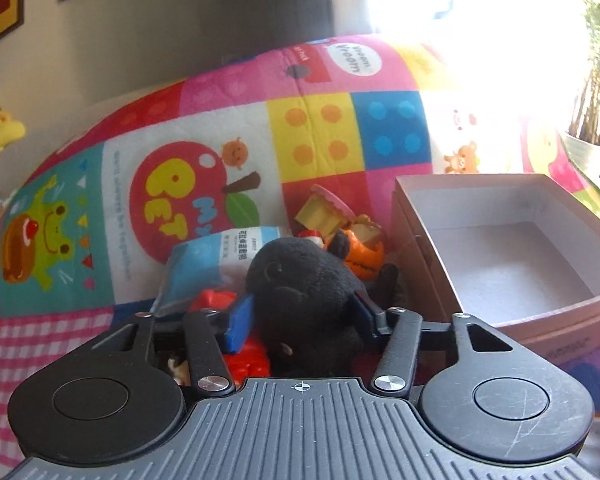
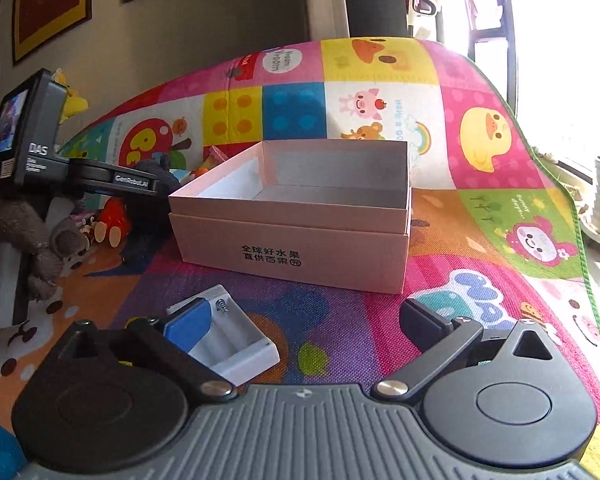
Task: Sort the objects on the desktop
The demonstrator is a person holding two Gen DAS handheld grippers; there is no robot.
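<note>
Left gripper: jaws drawn in on the black plush toy, one blue pad pressed into each flank; the toy fills the gap between them.
Black plush toy: just left of the open cardboard box, over a heap of small toys.
Heap by the box: an orange figure touching the box's left wall, a red plastic toy under the plush, a blue-and-white packet further left.
Right gripper: jaws spread wide, nothing between them; it hangs over the mat on the near side of the box.
White battery holder: on the mat, in front of the box, partly behind the right gripper's blue pad.
Box: lid off, inside bare, printed characters on its near wall.
Play mat: bright patchwork, spread under the box and all the toys.
Grey plush: left of the box, beside the left gripper's body.
</note>
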